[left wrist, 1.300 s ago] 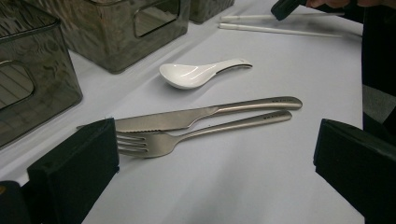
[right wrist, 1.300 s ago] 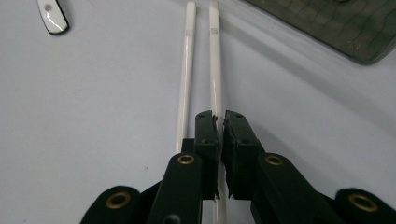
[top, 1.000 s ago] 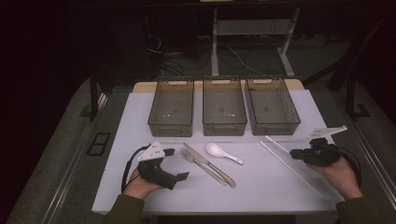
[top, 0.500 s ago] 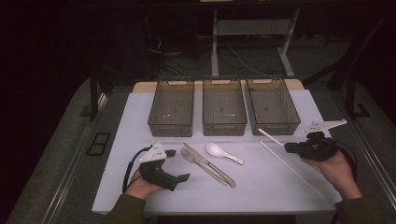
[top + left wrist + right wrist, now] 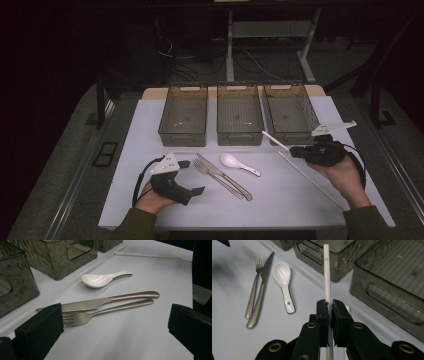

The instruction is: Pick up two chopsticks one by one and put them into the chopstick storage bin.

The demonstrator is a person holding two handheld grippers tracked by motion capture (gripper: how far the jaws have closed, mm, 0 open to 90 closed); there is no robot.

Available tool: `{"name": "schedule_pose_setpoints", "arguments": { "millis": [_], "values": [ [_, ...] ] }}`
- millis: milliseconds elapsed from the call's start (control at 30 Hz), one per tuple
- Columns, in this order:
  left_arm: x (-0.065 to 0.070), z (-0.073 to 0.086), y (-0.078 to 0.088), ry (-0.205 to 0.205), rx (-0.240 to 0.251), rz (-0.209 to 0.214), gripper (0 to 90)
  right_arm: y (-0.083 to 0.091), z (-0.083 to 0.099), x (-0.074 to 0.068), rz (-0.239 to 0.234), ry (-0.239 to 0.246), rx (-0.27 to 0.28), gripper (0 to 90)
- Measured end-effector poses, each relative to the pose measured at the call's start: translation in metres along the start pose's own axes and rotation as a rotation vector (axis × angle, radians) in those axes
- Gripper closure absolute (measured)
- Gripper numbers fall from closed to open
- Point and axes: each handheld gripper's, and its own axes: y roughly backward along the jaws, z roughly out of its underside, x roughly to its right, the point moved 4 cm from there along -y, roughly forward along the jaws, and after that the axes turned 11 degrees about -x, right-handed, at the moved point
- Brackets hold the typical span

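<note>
Chopstick (image 5: 326,270) now lifted, in right gripper (image 5: 329,305) jaws

A white chopstick (image 5: 327,277) is clamped in the black right hand-held gripper (image 5: 329,306), right of centre in the high view; a second white chopstick (image 5: 310,179) is seen beneath it. Three smoky grey translucent bins (image 5: 239,114) are ribbed across their floors. The spoon (image 5: 239,163) is glossy white, the knife (image 5: 224,176) and fork (image 5: 215,177) brushed silver. The tabletop (image 5: 150,130) is pale lavender-white. The left hand-held gripper (image 5: 187,176) is black under a grey plate.

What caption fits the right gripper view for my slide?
Right gripper clamps a white chopstick above the table, with spoon, knife and fork behind.
</note>
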Motion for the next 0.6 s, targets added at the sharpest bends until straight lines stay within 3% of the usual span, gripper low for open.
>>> {"name": "schedule_pose_setpoints", "arguments": {
  "millis": [600],
  "values": [
    [0.0,-0.001,0.001,0.001,0.018,0.01,0.0,-0.023,-0.06,-0.027,-0.005,0.046,0.006,84.4]
  ]
}}
